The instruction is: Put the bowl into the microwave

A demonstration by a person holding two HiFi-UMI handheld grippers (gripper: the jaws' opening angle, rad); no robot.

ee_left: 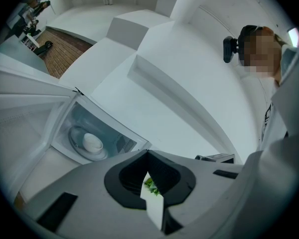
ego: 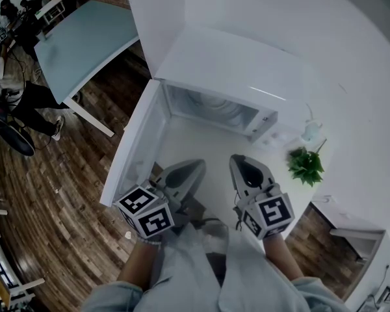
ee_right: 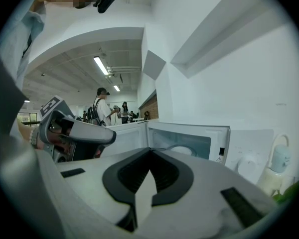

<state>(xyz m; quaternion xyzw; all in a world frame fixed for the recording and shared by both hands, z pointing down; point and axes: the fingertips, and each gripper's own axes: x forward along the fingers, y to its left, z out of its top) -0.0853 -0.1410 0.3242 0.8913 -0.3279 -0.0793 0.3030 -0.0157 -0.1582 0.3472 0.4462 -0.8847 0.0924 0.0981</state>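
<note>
Left gripper view: bowl (ee_left: 92, 142) sitting in microwave (ee_left: 82, 114); you're holding left gripper (ee_left: 148, 154), right gripper (ee_right: 150, 151) jaws pressed together, empty; shoving door (ego: 133, 149) risks jolting it.

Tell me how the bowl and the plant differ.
The bowl is white and smooth; the plant is green and leafy. The bowl sits inside the open microwave on its glass plate; the plant stands outside, to the microwave's right in the head view. Shared: the left gripper and right gripper are shut and hold neither.
</note>
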